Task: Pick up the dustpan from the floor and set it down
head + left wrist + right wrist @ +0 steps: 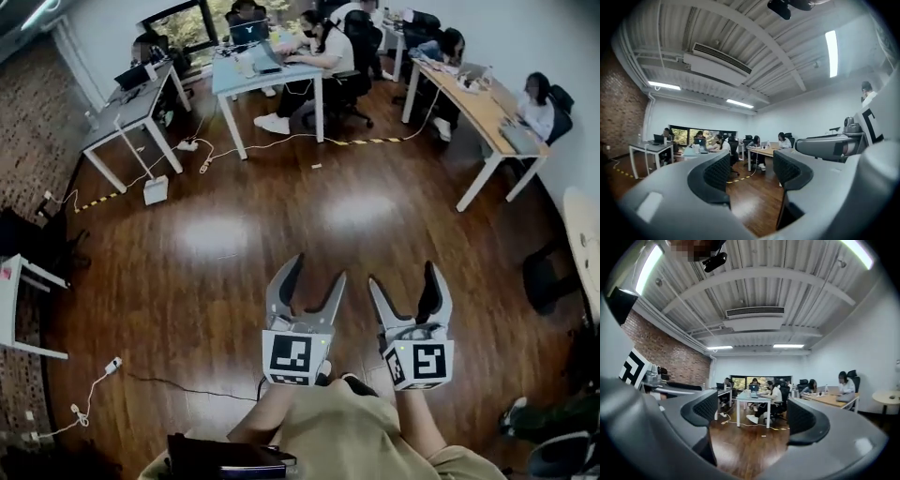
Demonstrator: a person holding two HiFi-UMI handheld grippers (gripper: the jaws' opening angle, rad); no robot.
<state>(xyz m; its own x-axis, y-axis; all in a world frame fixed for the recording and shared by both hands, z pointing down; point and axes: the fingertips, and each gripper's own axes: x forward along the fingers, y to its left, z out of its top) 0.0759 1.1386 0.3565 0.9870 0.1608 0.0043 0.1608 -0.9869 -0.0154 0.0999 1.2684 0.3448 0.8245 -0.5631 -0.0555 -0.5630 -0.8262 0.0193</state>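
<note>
No dustpan shows in any view. In the head view my left gripper and right gripper are held side by side, level, above bare dark wooden floor. Both stand open with nothing between their jaws. The left gripper view looks along its open gripper at the far desks, with the right gripper's body at its right edge. The right gripper view shows its own gripper spread wide over empty floor, with the left gripper's marker cube at its left.
Desks with seated people line the far side and right wall. A white box and cables lie on the floor at far left, and a power cable at near left. A dark chair stands right.
</note>
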